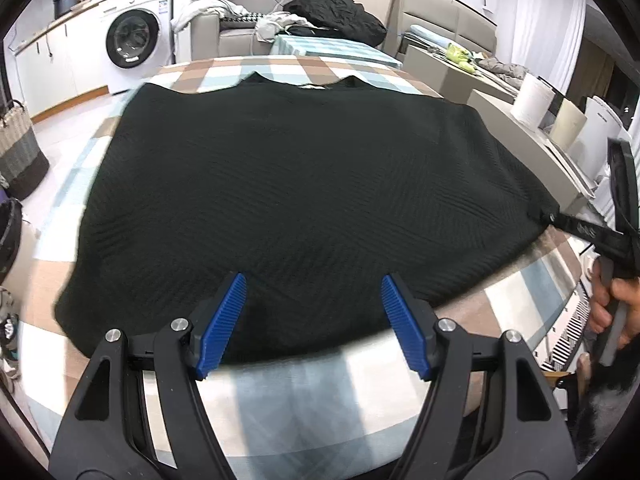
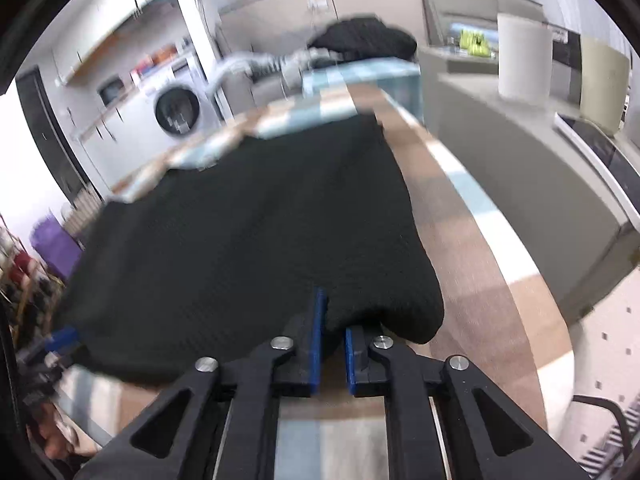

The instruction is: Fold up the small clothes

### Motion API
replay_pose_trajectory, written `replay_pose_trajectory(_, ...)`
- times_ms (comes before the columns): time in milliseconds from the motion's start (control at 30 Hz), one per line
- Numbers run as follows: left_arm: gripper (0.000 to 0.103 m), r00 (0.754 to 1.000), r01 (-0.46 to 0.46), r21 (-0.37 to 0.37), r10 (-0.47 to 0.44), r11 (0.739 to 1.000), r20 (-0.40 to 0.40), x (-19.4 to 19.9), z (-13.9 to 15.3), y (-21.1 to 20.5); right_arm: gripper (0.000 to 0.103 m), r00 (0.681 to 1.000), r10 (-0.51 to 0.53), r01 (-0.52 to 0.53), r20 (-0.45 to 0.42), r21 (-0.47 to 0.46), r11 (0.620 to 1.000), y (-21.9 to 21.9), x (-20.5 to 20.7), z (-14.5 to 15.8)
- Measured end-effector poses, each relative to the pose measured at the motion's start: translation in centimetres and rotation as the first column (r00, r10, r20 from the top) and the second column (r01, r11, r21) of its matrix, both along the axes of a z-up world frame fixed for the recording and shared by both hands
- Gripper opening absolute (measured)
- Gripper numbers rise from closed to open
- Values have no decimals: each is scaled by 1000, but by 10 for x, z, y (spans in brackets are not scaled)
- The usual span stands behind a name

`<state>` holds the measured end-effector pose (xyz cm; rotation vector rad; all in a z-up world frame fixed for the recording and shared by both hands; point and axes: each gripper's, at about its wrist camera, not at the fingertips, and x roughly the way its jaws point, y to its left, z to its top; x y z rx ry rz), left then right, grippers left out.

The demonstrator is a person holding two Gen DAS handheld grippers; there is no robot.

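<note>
Both hands angle downward over one black ribbed knit garment [image 1: 304, 200] spread flat on the checked tablecloth [image 1: 292, 384], the left gripper [image 1: 313, 320] with blue ridged pads apart above its near hem, the right gripper [image 2: 333, 328] pinched on its near right corner.

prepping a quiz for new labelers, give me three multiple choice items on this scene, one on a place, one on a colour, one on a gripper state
1. Where does the black garment lie?
A on the checked table
B in the washing machine
C on the floor

2. What colour are the gripper pads?
A red
B blue
C yellow

3. How does the left gripper stand?
A shut on the garment
B open above the near hem
C holding a paper roll

Key: A, the garment is spread flat on the checked cloth; B, all pads are blue; B, its jaws are wide apart with nothing pinched.
</note>
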<state>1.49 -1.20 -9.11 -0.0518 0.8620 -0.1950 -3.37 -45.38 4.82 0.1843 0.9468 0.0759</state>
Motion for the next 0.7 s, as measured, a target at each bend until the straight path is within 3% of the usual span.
replay_pose_trajectory(67, 68, 999, -33, 17, 33, 999, 14, 1, 4, 12, 37, 998, 60, -60, -12, 14, 998, 0, -3, 3)
replay_pose_trajectory(300, 68, 984, -177, 36, 175, 984, 38, 6, 14, 68, 41, 990, 135, -133, 44, -35, 990, -8, -25, 36)
replay_pose_trajectory(367, 68, 977, -211, 41, 209, 977, 35, 7, 16, 84, 52, 991, 113, -108, 76, -63, 992, -16, -30, 48)
replay_pose_trajectory(433, 68, 971, -239, 31, 238, 971, 37, 6, 15, 98, 57, 993, 73, -70, 90, -34, 997, -29, -32, 52)
replay_pose_trajectory(567, 68, 964, -266, 32, 266, 963, 23, 6, 12, 110, 57, 999, -12, 9, 47, 62, 998, -48, -19, 31)
replay_pose_trajectory(700, 68, 965, -261, 45, 260, 964, 12, 8, 6, 108, 56, 997, -70, 69, 10, 79, 994, -50, -4, 8)
